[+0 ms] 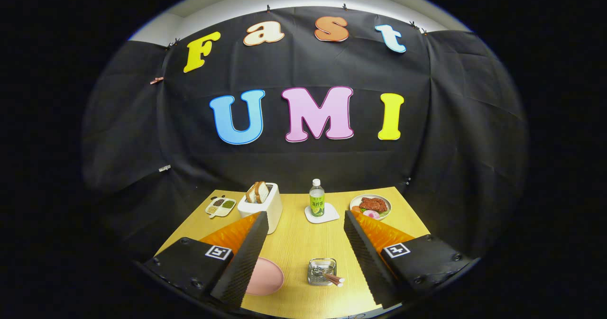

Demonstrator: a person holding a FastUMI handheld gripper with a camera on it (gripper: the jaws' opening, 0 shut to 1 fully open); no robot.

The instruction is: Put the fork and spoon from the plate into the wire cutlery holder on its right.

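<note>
My gripper (305,217) hangs open high above a wooden table (294,243), fingers wide apart with nothing between them. Far below, between the fingers, stands the small wire cutlery holder (322,271). Brownish utensil handles (334,277) stick out of it to the right; I cannot tell which utensils they are. Left of the holder lies a pink plate (266,276), partly hidden by the left finger (242,262). The part of the plate that shows is bare.
At the table's far side stand a white toaster (262,207) with bread slices, a green-labelled bottle (317,198) on a white coaster, a plate of food (371,206) to the right, and a small divided dish (220,206) to the left.
</note>
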